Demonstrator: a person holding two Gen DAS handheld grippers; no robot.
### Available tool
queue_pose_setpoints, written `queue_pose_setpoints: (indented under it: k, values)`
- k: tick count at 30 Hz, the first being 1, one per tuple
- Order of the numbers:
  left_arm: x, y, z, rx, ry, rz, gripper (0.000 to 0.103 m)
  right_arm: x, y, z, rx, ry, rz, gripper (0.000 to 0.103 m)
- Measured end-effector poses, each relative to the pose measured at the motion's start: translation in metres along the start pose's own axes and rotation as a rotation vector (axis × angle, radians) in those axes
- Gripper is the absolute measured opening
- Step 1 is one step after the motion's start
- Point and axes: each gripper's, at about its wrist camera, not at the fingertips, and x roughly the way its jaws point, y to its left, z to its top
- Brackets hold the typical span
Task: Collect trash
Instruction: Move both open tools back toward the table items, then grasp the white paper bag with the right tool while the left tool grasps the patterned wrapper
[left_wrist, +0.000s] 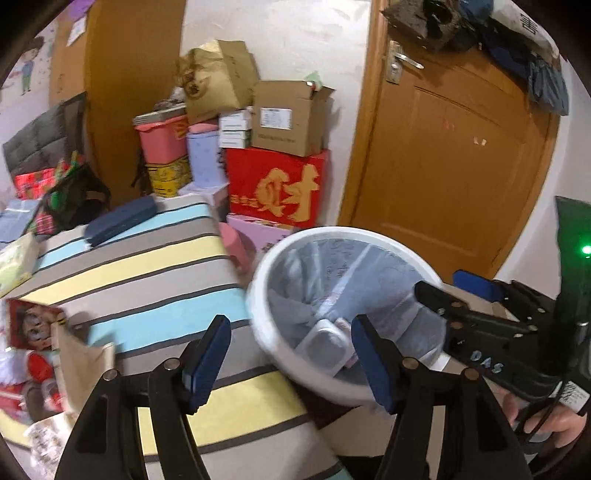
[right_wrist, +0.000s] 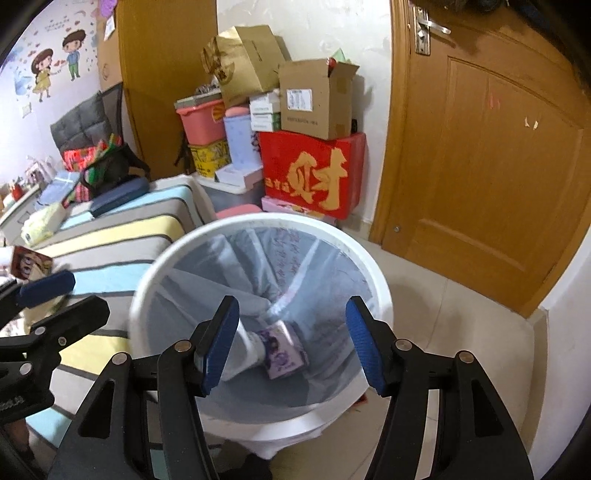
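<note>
Right wrist view: right gripper (right_wrist: 291, 339) hangs over the white bin (right_wrist: 177, 251), fingers (right_wrist: 218, 350) spread, nothing between them. Bin is lined with a clear bag and stands on the floor against the striped bed (right_wrist: 122, 229); a purple packet (right_wrist: 282, 350) and a white wrapper lie at its bottom. Left wrist view: left gripper (left_wrist: 288, 362) sits at the bin's (left_wrist: 266, 266) bed-side rim, fingers (left_wrist: 207, 362) apart and empty. Right gripper (left_wrist: 476, 328) reaches over the far rim.
</note>
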Motion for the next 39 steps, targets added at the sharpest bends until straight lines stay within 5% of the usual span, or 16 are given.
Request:
queue_pose_setpoints:
  k: [21,39]
  values:
    - [-0.122,0.133,-0.070,-0.204,-0.106,0.256,0.068,-0.024,0.100,-0.009,-0.089,-0.063,0.201,0.062]
    - [-0.140,0.228,-0.110,-0.360,-0.064,0.365,0.074,-0.008,0.196,-0.013,-0.198,0.004,0.388,0.062]
